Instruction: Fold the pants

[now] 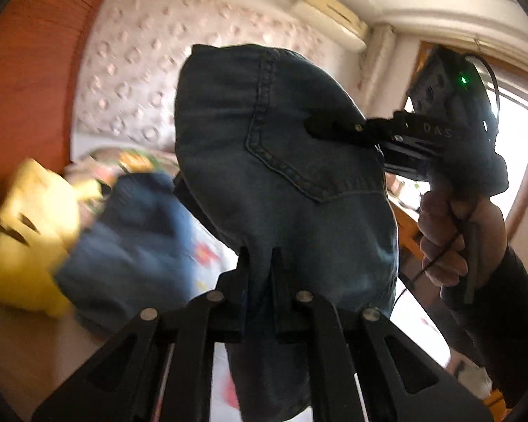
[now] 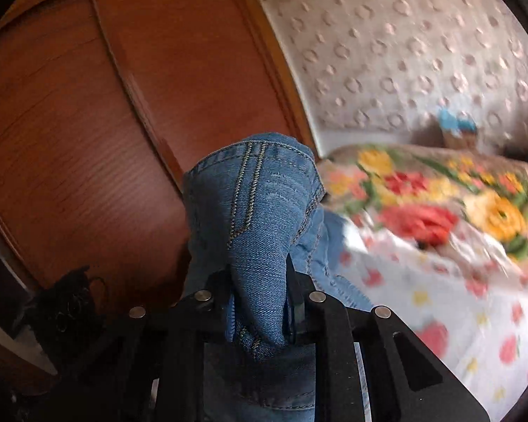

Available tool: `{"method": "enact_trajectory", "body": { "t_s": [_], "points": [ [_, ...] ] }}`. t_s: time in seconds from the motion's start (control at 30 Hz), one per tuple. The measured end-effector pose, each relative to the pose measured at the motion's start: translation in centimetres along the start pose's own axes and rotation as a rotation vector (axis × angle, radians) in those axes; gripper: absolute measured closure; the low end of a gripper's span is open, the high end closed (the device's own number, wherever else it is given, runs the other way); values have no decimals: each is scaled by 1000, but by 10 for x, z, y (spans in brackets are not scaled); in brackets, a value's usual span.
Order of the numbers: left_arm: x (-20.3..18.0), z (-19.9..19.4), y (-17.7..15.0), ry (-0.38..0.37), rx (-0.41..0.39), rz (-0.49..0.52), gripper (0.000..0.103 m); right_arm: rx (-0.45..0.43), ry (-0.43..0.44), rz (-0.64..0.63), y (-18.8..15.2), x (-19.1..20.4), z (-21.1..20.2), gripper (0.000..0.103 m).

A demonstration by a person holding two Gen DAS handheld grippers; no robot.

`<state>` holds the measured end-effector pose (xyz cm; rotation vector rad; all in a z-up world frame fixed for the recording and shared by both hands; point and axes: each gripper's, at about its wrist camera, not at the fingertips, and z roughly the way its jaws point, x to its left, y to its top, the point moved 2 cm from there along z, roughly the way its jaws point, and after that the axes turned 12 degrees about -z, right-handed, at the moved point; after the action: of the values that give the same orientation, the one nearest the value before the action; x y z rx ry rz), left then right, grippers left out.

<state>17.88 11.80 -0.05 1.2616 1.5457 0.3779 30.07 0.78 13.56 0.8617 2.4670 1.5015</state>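
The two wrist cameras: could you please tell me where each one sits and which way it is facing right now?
Left wrist: sits on the left gripper, looking along its fingers over the clamped jeans toward the patterned wall and window; the right gripper and the hand holding it show.
Right wrist: sits on the right gripper, looking over its pinched denim toward the wooden wardrobe and floral bedspread; only its own fingers show.
Shared: the jeans, the patterned wall and the bed.
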Motion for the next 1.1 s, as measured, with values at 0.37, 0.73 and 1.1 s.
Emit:
{"method": "enact_trajectory", "body": {
  "t_s": [0.37, 0.73, 1.1],
  "points": [
    [90, 1, 101, 234, -79, 71, 97, -87, 123, 208, 35, -38, 135, 81],
    [142, 88, 63, 350, 97, 1, 97, 145, -215, 171, -21, -99, 155, 42],
    [48, 4, 58, 331, -36, 115, 87, -14, -347, -29, -44, -31, -17, 42]
  ]
}}
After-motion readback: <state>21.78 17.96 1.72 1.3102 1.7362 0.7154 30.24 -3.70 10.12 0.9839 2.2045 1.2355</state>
